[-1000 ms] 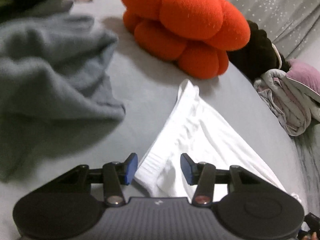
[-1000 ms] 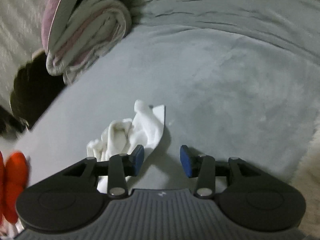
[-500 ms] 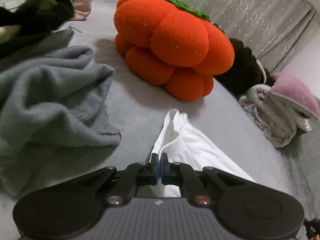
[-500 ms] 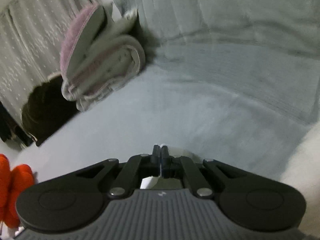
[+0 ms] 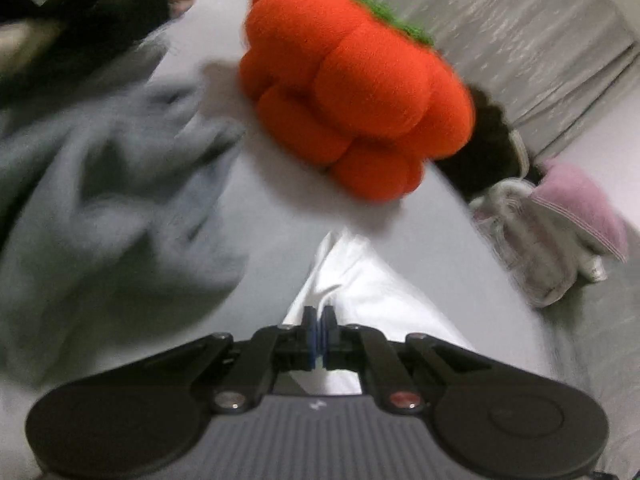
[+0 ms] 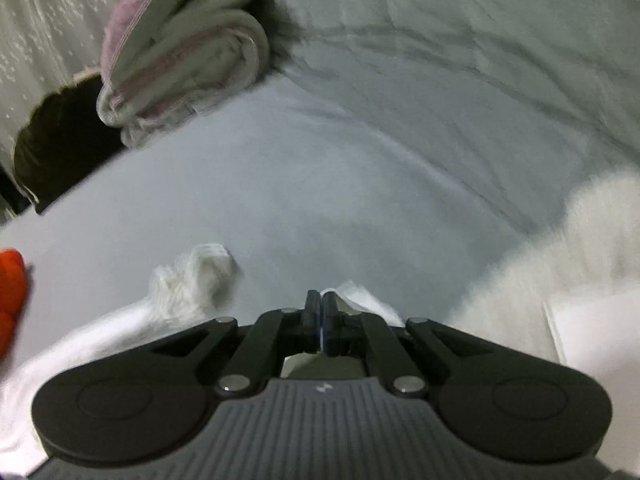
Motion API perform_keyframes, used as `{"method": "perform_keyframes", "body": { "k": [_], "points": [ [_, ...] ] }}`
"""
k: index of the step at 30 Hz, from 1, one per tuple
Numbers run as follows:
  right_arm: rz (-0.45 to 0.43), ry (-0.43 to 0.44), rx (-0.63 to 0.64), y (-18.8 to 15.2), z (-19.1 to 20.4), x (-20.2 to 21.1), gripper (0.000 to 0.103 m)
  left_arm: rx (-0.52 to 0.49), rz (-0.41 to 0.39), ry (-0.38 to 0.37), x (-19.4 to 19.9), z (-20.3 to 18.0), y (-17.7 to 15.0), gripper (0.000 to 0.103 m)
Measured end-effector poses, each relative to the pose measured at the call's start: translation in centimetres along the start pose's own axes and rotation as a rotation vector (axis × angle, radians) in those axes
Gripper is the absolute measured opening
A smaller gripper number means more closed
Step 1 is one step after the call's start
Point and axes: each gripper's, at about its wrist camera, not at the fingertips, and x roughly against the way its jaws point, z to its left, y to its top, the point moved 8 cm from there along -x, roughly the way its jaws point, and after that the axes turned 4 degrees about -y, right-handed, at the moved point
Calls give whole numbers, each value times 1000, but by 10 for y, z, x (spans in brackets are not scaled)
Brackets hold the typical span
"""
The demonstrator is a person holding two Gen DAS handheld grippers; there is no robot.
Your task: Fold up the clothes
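A white garment [image 5: 360, 288] lies on the grey bed [image 5: 272, 208] in the left wrist view, its near edge lifted. My left gripper [image 5: 319, 334] is shut on that edge, with white cloth pinched between the blue pads. In the right wrist view the same white garment [image 6: 192, 280] trails off to the left, bunched in the middle. My right gripper [image 6: 321, 322] is shut on another corner of it, with a white fold showing just right of the fingertips.
A big orange pumpkin cushion [image 5: 352, 84] sits beyond the garment. A crumpled grey sweater [image 5: 104, 184] lies to the left. A folded pink and white pile [image 6: 180, 52] and a dark item [image 6: 52, 148] rest near the curtain. White fluffy fabric [image 6: 560, 264] lies at right.
Both grippers went from open to shut on the white garment's edges, then rose, lifting the cloth off the bed. The right wrist has rolled.
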Motion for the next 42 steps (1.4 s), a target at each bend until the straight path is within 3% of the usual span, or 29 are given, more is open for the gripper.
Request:
{"method": "perform_keyframes", "body": {
  "k": [3,5,8,10,14,16,19,25,29,32,34,36,37,39,40,42],
  "points": [
    [-104,69,2,54,28,17,0,0,-32,-46,4,-20,25,2],
    [-224,137,-23,88,43,45,0,-3,-45,-68,10,-28,31,2],
    [-315,206,-42,101,45,74,0,-18,-47,-74,22,-28,20,2],
    [-289,171,-21,87,33,67,0,-28,-10,-49,23,-16,-1,2],
    [-96,-2,28,26,-13,2,0,-45,116,51,5,19,-56,2],
    [-47,-68,94,3,-21,-14,0,-50,170,99,-3,35,-77,2],
    [22,-164,191,-30,-33,-36,0,-76,161,105,2,36,-78,2],
    [7,-234,317,-18,-29,-24,0,-138,165,117,7,35,-81,3],
    [78,-310,450,-34,-32,-32,0,-143,204,129,5,44,-88,5],
    [79,-323,483,-41,-32,-29,0,-162,204,136,8,43,-84,16],
    [82,-330,521,-44,-29,-29,1,-191,204,136,10,39,-81,32],
    [91,-339,574,-46,-24,-30,10,-223,171,169,16,36,-74,44],
    [89,-346,586,-46,-22,-27,18,-243,142,186,22,33,-68,45],
    [59,-336,577,-42,-18,-17,43,-274,87,186,34,25,-56,45],
    [16,-309,540,-35,-17,-7,64,-284,66,169,36,17,-49,45],
    [-54,-263,495,-24,-11,6,69,-307,42,121,31,-3,-35,46]
  ]
}}
